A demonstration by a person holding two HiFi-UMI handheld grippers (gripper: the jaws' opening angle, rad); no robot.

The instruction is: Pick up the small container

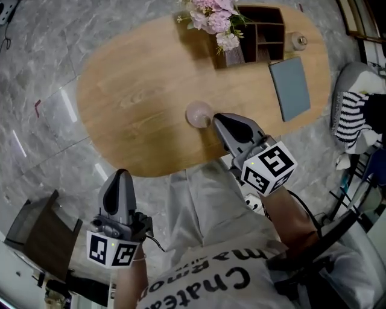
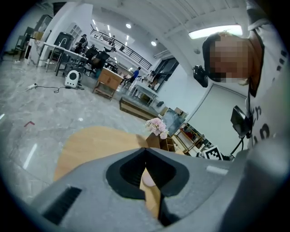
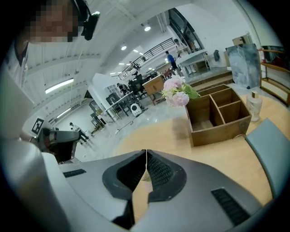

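The small container [image 1: 198, 114], a round pale pink pot, stands on the oval wooden table [image 1: 139, 102] near its front edge. My right gripper [image 1: 216, 119] hovers just to the right of it, fingertips close to its side, jaws shut with nothing between them. My left gripper [image 1: 123, 174] hangs off the table, over the floor at the lower left, also shut and empty. In the left gripper view the container [image 2: 148, 180] peeps through the gap behind the closed tips of the left gripper [image 2: 145, 149]. The right gripper [image 3: 146, 152] in its own view points over the tabletop.
At the table's far end stand a wooden compartment box [image 1: 263, 31], pink flowers [image 1: 214, 15] and a small bottle [image 1: 299, 41]. A grey-blue flat pad [image 1: 290, 88] lies at the right. A dark stool [image 1: 36, 238] stands on the floor at lower left, and striped cloth [image 1: 350, 114] lies at right.
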